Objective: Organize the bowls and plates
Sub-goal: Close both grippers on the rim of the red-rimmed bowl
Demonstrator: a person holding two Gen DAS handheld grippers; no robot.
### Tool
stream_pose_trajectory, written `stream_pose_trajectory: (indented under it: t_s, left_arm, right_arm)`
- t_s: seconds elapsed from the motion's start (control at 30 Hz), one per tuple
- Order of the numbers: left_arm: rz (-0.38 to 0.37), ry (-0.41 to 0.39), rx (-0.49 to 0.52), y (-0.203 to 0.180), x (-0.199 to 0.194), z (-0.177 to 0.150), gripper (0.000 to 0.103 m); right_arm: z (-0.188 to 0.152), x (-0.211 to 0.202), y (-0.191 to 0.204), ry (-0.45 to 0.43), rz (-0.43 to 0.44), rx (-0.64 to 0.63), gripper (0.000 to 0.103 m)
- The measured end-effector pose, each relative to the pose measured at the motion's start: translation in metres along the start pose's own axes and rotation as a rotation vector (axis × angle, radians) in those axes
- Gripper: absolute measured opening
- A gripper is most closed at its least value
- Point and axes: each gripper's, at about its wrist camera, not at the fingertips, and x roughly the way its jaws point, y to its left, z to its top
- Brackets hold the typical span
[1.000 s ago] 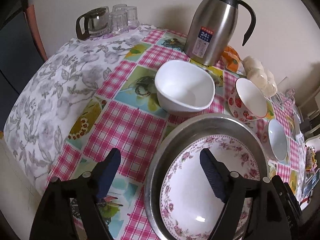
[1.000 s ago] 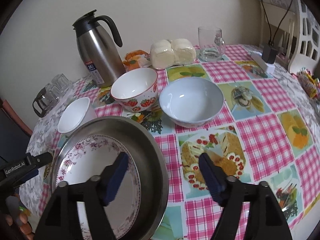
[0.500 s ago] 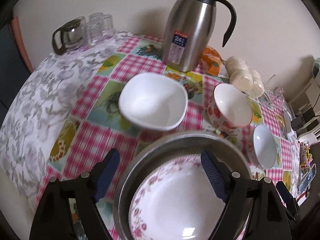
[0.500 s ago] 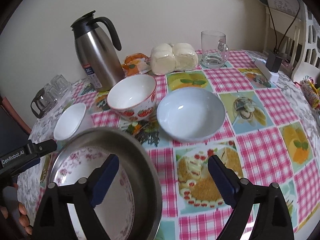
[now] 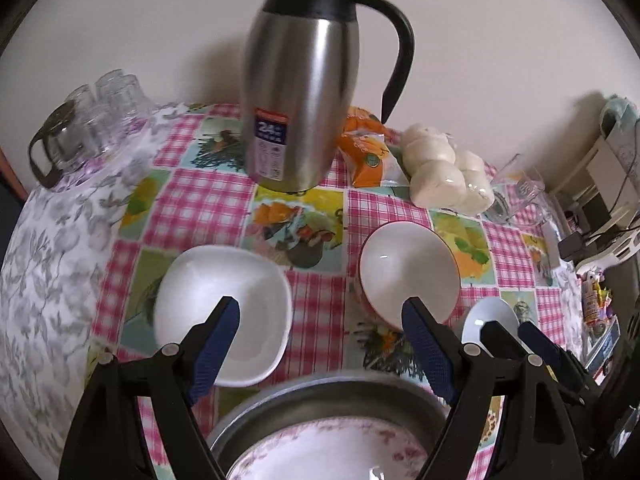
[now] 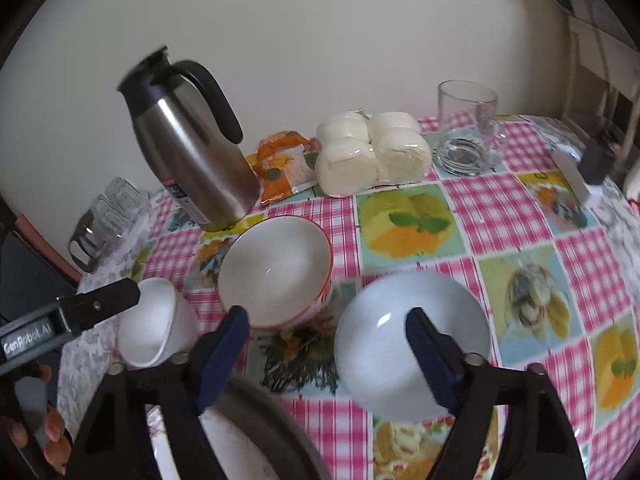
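A white square bowl (image 5: 222, 312) sits under my left gripper's left finger. A red-rimmed strawberry bowl (image 5: 408, 272) lies behind its right finger. My left gripper (image 5: 320, 306) is open and empty above the cloth between them. A pale blue bowl (image 6: 400, 340) and the strawberry bowl (image 6: 276, 268) flank my right gripper (image 6: 328, 316). Its jaws are closing, with nothing held between them. A steel basin (image 5: 328, 396) holding a floral plate (image 5: 320, 452) lies at the near edge. The left gripper's tip (image 6: 100, 304) shows over the white bowl (image 6: 148, 320).
A steel thermos (image 5: 300, 80) stands at the back by an orange packet (image 5: 364, 148) and wrapped white buns (image 5: 444, 172). Glass cups and a teapot (image 5: 80, 128) crowd the back left corner. A glass mug (image 6: 464, 132) and a power adapter (image 6: 596, 160) sit far right.
Both grippers have moved away from the basin toward the far bowls, so basin and plate slid to the bottom of both views. The right jaws widened, then narrowed.
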Motion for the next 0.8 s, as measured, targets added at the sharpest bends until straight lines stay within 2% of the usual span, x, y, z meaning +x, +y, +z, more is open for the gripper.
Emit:
stream_pose_trajectory:
  t_s: [0.07, 0.13, 0.23, 0.33, 0.37, 0.5, 0.57, 0.63, 0.8]
  left_arm:
    - [-0.002, 0.022, -0.004, -0.002, 0.010, 0.004, 0.083]
    - [-0.018, 0.058, -0.022, -0.002, 0.024, 0.008, 0.080]
    - [-0.028, 0.101, -0.039, -0.001, 0.042, 0.008, 0.063]
    - [-0.075, 0.137, -0.060, 0.000, 0.056, 0.006, 0.060]
    - [-0.086, 0.145, -0.064, 0.000, 0.059, 0.005, 0.056]
    - [-0.074, 0.178, -0.041, -0.009, 0.073, 0.002, 0.045]
    - [-0.088, 0.190, -0.048, -0.010, 0.079, 0.001, 0.039]
    - [-0.098, 0.203, -0.046, -0.014, 0.085, 0.000, 0.037]
    - [-0.113, 0.222, -0.044, -0.021, 0.097, -0.004, 0.032]
  right_arm:
    - [0.007, 0.011, 0.002, 0.021, -0.008, -0.007, 0.063]
    - [0.013, 0.023, 0.004, 0.047, -0.001, -0.013, 0.059]
    - [0.019, 0.040, 0.006, 0.084, -0.004, -0.022, 0.048]
    - [0.022, 0.056, 0.009, 0.120, -0.002, -0.040, 0.041]
    - [0.023, 0.060, 0.010, 0.129, -0.002, -0.044, 0.038]
    - [0.027, 0.075, 0.013, 0.162, -0.008, -0.057, 0.029]
    - [0.028, 0.082, 0.013, 0.180, -0.004, -0.059, 0.020]
    - [0.029, 0.087, 0.013, 0.194, -0.012, -0.067, 0.017]
    - [0.029, 0.097, 0.011, 0.216, -0.002, -0.061, 0.016]
